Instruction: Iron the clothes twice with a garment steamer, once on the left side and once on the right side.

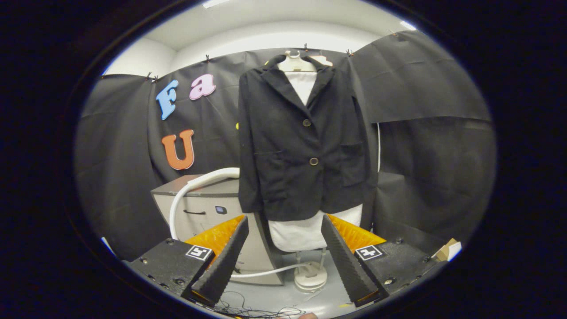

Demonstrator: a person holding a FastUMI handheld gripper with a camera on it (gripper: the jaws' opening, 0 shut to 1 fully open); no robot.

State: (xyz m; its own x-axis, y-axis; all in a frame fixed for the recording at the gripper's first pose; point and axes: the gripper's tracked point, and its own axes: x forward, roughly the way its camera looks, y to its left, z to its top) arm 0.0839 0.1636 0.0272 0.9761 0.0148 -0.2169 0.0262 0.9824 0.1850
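**Fingers spread wide, jacket hanging straight ahead**

Fingers of the hand-held gripper stand well apart with nothing between them — the grip is open and empty. Through the gap, toward twelve o'clock, shows the round white base of a garment stand, sitting on the pale floor. A thin white hose runs along the floor from that base toward nine o'clock, passing behind the left finger.

Beyond the fingers, at twelve o'clock, a dark jacket hangs on the stand's form, front facing the camera, two buttons down its middle and a pocket on each side. A white garment shows under it — at the open collar and again below the hem, where it hangs just above the fingertips.

At about ten o'clock from the gap stands a grey cabinet with a dark top, touching or just behind the jacket's sleeve; which of the two cannot be told. A thick white tube arches over the cabinet's front, from its top edge down its side. The steamer head itself cannot be made out.

Loose thin wires lie on the floor at six o'clock, just short of the fingers. A small cardboard piece sits at three o'clock, beside the right finger's mount.
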